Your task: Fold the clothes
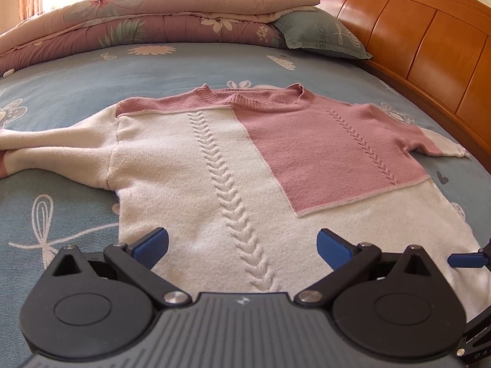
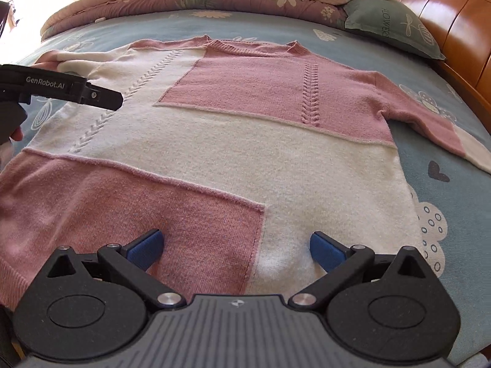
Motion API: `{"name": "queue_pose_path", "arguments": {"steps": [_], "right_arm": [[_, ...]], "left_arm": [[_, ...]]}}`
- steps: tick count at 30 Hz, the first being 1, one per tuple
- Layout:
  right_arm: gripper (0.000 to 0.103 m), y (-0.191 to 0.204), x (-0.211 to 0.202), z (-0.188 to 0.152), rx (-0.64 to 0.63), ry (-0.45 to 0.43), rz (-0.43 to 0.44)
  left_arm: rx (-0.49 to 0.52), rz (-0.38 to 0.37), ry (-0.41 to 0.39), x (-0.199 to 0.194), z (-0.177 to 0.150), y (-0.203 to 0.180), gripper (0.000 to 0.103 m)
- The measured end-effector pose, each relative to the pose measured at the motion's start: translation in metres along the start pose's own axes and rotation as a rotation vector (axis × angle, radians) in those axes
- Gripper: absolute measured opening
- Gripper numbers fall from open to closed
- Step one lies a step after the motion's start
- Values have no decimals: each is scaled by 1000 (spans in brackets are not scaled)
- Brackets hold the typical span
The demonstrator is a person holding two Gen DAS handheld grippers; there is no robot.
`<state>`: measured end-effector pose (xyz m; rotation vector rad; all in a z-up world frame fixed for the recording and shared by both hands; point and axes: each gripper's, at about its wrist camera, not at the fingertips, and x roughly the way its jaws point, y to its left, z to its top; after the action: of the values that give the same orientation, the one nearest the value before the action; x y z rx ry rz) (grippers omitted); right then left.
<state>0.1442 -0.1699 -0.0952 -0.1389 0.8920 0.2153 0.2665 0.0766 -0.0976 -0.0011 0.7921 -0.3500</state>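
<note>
A pink-and-cream sweater (image 2: 233,141) lies flat and unfolded on the blue floral bedsheet (image 1: 76,70), collar toward the quilt (image 1: 138,15), while the left gripper (image 1: 242,247) and right gripper (image 2: 234,245) hover over its hem, both spread wide, holding nothing

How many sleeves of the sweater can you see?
2. One sleeve stretches left, cream; the other sleeve stretches right toward the headboard, pink with a cream cuff. Neither is folded in yet.
</note>
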Motion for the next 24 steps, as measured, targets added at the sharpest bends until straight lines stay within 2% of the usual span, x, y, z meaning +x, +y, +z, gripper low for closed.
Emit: {"name": "queue_pose_path", "arguments": {"steps": [3, 7, 12, 16, 20, 24], "right_arm": [[103, -3, -11, -6, 19, 53, 26], [103, 13, -17, 16, -1, -47, 109], [103, 69, 5, 58, -158, -105, 217], [103, 115, 29, 68, -311, -109, 236], [103, 120, 36, 55, -288, -91, 213], [103, 103, 9, 19, -289, -51, 230]], "left_arm": [[7, -7, 29, 0, 1, 2, 102], [-18, -32, 25, -6, 1, 13, 102], [-31, -16, 4, -13, 1, 27, 102], [-61, -14, -6, -15, 4, 35, 102], [-59, -12, -1, -13, 5, 34, 102], [-54, -16, 1, -12, 5, 32, 102]]}}
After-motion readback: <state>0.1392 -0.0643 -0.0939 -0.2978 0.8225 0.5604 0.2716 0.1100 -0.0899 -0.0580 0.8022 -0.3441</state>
